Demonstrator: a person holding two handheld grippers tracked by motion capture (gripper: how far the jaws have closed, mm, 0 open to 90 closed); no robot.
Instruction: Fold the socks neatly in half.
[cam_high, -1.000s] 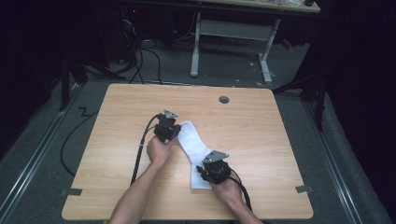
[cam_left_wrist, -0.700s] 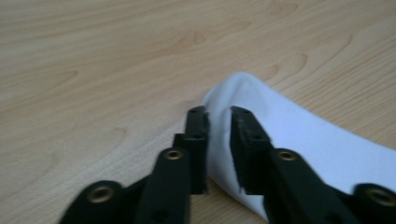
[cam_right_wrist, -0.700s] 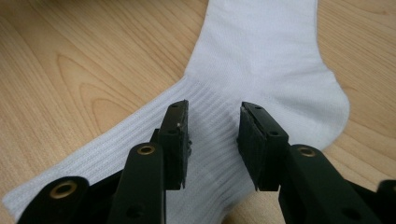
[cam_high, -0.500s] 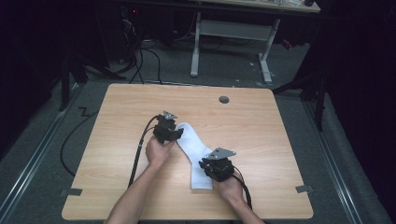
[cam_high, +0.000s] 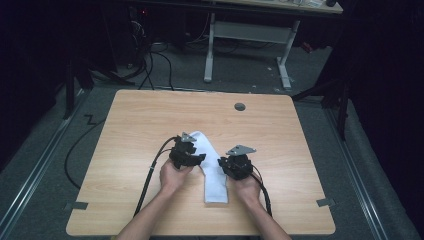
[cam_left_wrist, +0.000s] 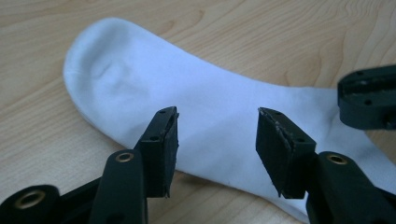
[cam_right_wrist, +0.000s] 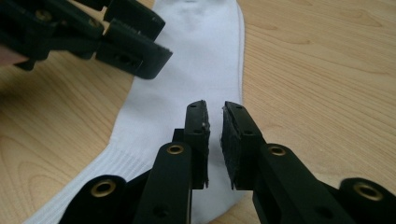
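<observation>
At table centre lies a white sock (cam_high: 212, 170), flat, toe toward 11 o'clock, cuff toward 6. Left gripper (cam_left_wrist: 217, 140) just beside it at 9 o'clock, jaws just opened wide, released, nothing pinched. Right gripper (cam_right_wrist: 215, 140) at 3 o'clock over the leg, jaws just drawn nearly closed, seemingly on no cloth. Since a second ago, sock straightened out; probably laid flat, ready for folding.
</observation>
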